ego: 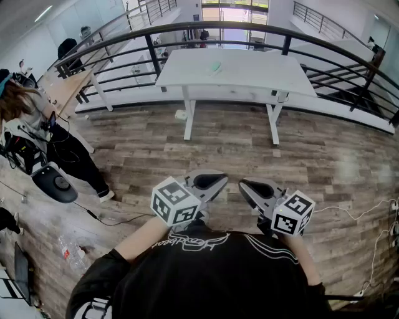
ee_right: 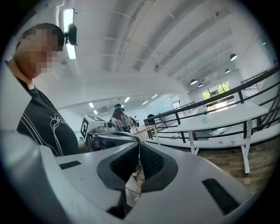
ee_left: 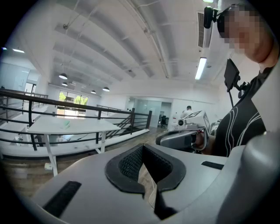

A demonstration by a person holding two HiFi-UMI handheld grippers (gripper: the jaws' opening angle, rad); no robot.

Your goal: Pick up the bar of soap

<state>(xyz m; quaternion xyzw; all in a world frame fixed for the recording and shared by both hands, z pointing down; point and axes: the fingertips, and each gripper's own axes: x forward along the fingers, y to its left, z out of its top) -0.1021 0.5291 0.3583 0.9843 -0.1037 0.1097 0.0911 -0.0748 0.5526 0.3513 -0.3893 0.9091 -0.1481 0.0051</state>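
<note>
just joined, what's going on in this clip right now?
A person holds the left gripper and the right gripper close to the chest, both shut with nothing between the jaws. Nothing is being handled yet. A small pale green object, probably the soap, lies on the white table ahead by the railing, across the floor from both grippers. Another person stands off to the left.

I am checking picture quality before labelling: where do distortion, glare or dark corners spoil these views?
Head view: the wide lens bows the railing into an arc, and the far windows are washed out. Left gripper view: black corners, and the ceiling lamp glares. Right gripper view: the same black corners, a bright lamp at upper left.
</note>
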